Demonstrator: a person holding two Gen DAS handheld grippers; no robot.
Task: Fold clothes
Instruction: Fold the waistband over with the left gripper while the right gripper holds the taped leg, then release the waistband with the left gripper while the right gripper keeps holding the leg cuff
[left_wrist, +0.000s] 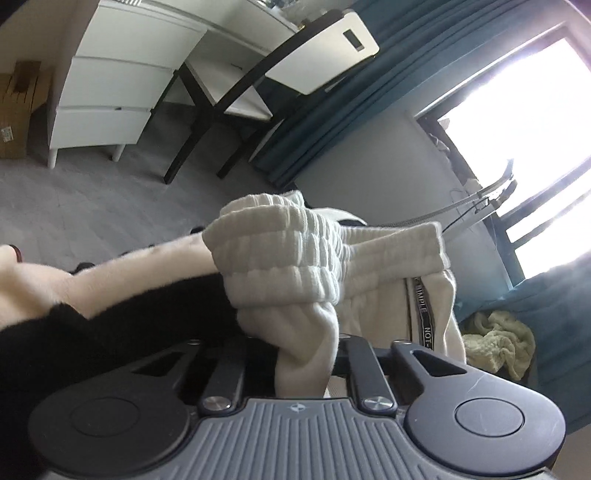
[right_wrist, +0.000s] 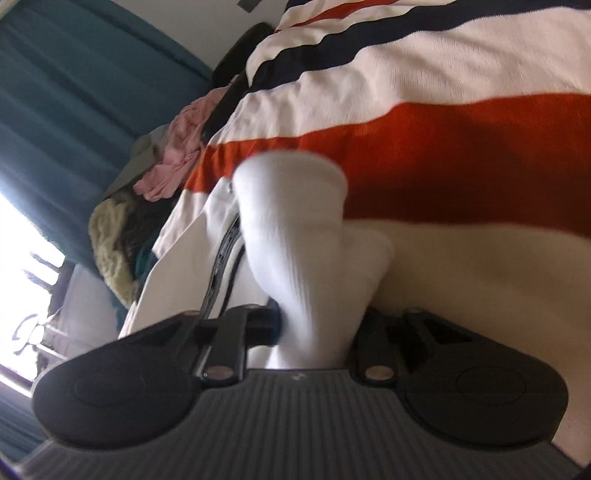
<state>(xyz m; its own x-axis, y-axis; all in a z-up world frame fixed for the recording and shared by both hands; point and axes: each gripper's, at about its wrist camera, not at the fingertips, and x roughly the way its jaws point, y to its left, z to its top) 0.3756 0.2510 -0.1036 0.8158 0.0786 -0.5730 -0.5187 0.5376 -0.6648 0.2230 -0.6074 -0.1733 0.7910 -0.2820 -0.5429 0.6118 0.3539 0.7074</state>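
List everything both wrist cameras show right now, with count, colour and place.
White ribbed-waistband sweatpants: one, white with a black lettered side stripe, bunched between both tools.
Striped knit garment: one, cream with orange and navy bands, behind the right tool.
Pink crumpled garment: one, pink, on the pile by the curtain.
Pale green fuzzy cloth: one, yellow-green, heaped at the right of the left view.
Teal curtains: teal, beside the bright window.
White drawer unit: one, white, far wall.
Black-framed chair: one, black and white, near the drawers.
Left tool: dark grey, shut on the sweatpants.
Right tool: dark grey, shut on the sweatpants.
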